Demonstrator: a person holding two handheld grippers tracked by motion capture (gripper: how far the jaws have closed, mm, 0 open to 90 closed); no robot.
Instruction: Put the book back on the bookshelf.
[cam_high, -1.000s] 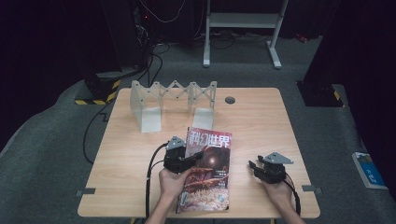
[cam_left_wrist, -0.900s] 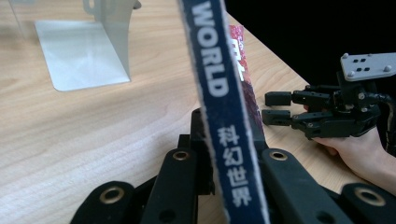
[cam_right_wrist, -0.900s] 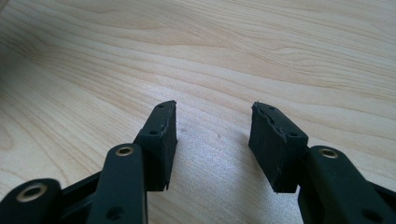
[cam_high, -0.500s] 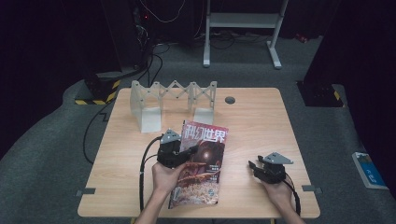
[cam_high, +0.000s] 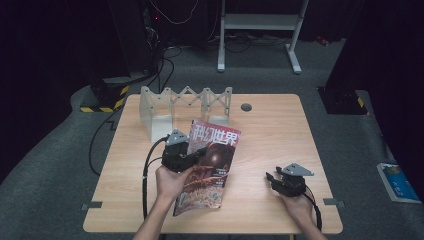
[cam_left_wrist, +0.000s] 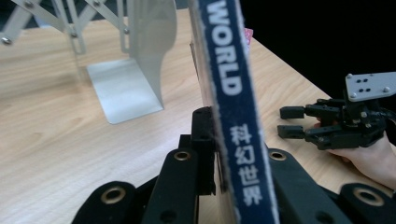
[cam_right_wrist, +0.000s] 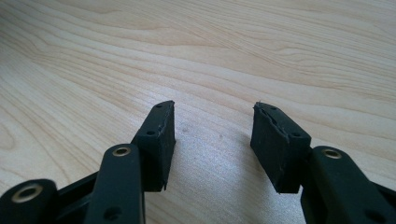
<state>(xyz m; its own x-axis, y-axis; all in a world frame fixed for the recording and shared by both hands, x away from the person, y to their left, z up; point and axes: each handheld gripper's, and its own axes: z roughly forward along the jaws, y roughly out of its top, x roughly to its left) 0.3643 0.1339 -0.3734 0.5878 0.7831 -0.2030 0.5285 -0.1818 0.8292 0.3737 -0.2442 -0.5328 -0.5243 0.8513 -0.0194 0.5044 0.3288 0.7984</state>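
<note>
Magazine (cam_high: 212, 160) clamped by its spine in left gripper (cam_high: 196, 154), tilted up off table (cam_high: 280, 130); right gripper (cam_high: 271, 179) resting apart, jaws wide.

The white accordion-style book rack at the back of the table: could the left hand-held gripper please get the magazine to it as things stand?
Probably yes: the left hand-held gripper grips the red-covered magazine upright, with bare tabletop before the white accordion-style book rack.

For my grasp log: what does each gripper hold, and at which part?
The left gripper clamps the magazine at its spine edge; the right gripper is open, holding nothing.
</note>
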